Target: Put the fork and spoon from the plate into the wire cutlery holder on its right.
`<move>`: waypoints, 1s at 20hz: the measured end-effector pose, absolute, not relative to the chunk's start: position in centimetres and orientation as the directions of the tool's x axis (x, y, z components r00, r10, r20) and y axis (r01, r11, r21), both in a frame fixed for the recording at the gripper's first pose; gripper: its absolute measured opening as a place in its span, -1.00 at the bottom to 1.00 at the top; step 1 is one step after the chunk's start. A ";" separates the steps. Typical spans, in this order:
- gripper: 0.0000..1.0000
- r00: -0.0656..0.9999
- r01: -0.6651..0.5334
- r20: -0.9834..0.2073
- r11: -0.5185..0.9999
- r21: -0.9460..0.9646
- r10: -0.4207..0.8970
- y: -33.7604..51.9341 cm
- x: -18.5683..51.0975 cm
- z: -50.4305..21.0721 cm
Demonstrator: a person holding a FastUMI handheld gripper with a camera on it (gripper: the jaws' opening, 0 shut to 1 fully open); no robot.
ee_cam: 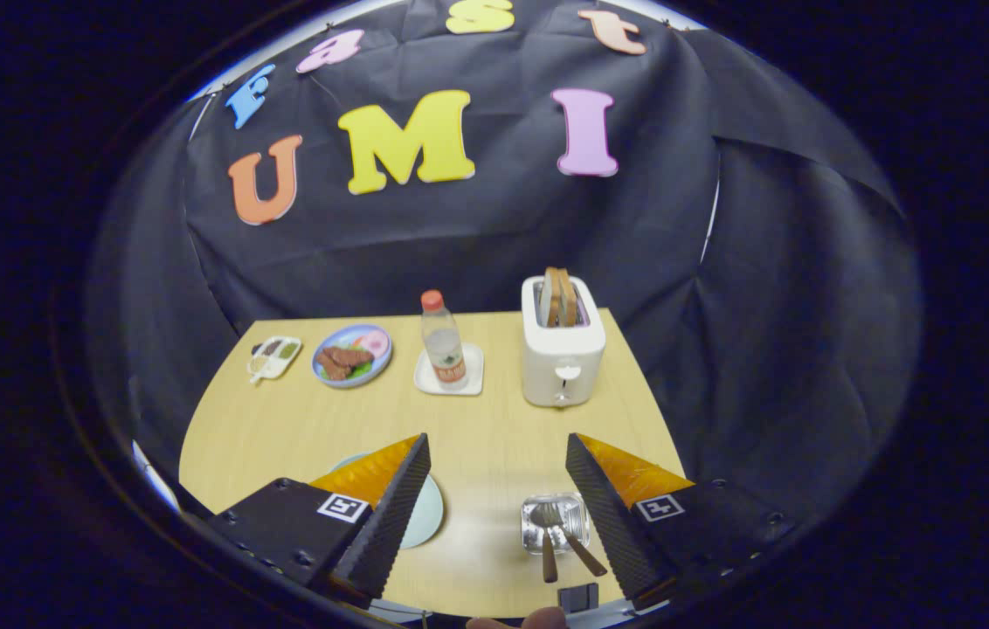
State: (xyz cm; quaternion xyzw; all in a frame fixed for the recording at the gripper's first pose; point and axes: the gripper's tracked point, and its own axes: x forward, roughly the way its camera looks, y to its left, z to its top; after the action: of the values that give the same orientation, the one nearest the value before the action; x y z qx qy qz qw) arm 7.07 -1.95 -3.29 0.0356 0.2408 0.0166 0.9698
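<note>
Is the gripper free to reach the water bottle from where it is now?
Probably yes. The gripper is open and holds nothing, and bare table lies between its fingers and the water bottle on its coaster beyond them.

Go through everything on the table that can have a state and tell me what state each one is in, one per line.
Tongs: open, holding nothing.
Wire cutlery holder: upright, holding cutlery.
Fork: in the holder, handle sticking out.
Spoon: in the holder beside the fork.
Near plate: bare where visible, partly hidden by one tong.
Bottle: upright, capped.
Toaster: bread in its slots.
Far plate: food on it.
</note>
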 end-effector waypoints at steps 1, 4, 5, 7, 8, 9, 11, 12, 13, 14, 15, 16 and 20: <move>0.90 0.914 -0.016 -0.403 0.996 0.089 0.051 -1.6 6.5 -1.6; 0.89 0.970 -0.018 -0.241 0.997 0.071 0.034 -1.3 5.0 2.4; 0.89 0.981 -0.019 -0.193 0.998 0.056 0.029 -1.1 4.1 3.3; 0.89 0.992 -0.008 -0.124 0.999 0.052 0.014 -1.0 2.4 4.9; 0.89 0.995 0.002 -0.102 0.998 0.063 0.005 -1.0 1.6 5.2; 0.89 0.996 0.009 -0.087 0.997 0.076 -0.002 -0.9 0.8 5.4; 0.89 0.998 0.020 -0.068 0.995 0.094 -0.013 -1.2 0.2 5.2; 0.89 0.998 0.024 -0.067 0.995 0.094 -0.017 -1.5 0.0 5.0; 0.89 0.997 0.030 -0.071 0.996 0.089 -0.024 -1.9 -0.4 4.9; 0.89 0.997 0.036 -0.072 0.996 0.087 -0.029 -2.2 -0.6 4.7; 0.89 0.997 0.043 -0.069 0.995 0.087 -0.037 -2.6 -0.8 4.9; 0.89 0.997 0.049 -0.061 0.995 0.090 -0.044 -2.9 -1.0 5.0; 0.89 0.997 0.068 -0.030 0.995 0.080 -0.066 -3.5 -1.4 5.7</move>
State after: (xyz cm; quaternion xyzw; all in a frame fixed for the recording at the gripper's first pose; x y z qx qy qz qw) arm -1.42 -3.53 5.74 0.0403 0.0135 -0.0335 0.9985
